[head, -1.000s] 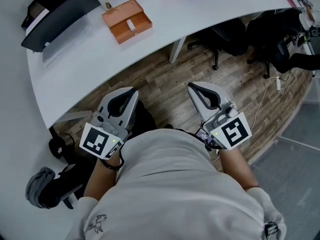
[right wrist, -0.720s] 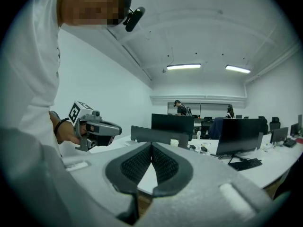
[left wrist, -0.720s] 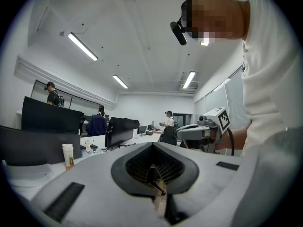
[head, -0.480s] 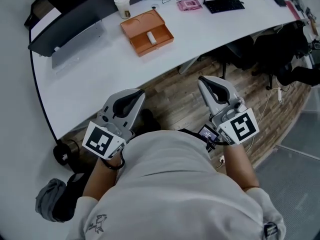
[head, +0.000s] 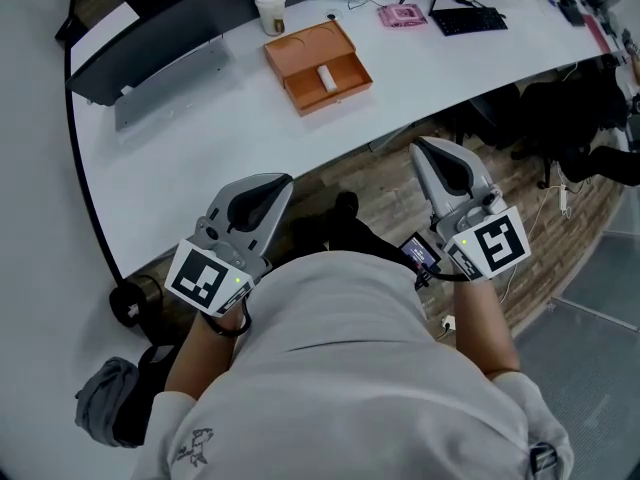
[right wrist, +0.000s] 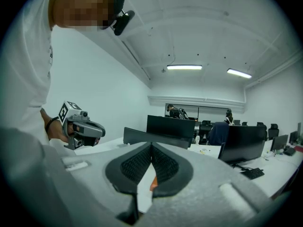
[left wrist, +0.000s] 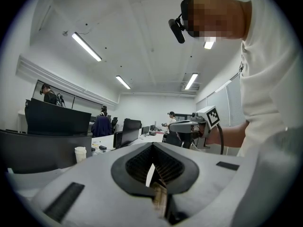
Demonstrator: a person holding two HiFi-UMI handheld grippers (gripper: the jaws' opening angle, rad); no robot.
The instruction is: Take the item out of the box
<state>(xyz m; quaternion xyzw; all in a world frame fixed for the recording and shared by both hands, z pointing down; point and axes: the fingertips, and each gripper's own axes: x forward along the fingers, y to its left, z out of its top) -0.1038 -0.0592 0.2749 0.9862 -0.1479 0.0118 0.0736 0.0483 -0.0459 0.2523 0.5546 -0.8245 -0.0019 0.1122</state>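
Note:
An open orange box [head: 318, 66] lies on the white desk [head: 200, 138], with a small white item [head: 327, 78] inside its front half. My left gripper [head: 272, 186] is held level at the desk's near edge, well short of the box, jaws shut and empty. My right gripper [head: 430, 153] hovers over the wooden floor below and right of the box, also shut with nothing in it. In the left gripper view the jaws [left wrist: 152, 162] meet. In the right gripper view the jaws [right wrist: 151, 159] meet too, and a sliver of the orange box [right wrist: 153, 186] shows below them.
A paper cup [head: 270, 10] stands behind the box, next to a dark monitor [head: 150, 38]. A pink object [head: 401, 15] and a keyboard [head: 470, 20] lie further right. Black office chairs [head: 570, 118] crowd the desk's right end. A grey bag [head: 105, 403] sits on the floor.
Both grippers have moved forward toward the desk, staying shut. The box and desk now sit lower and nearer in the head view.

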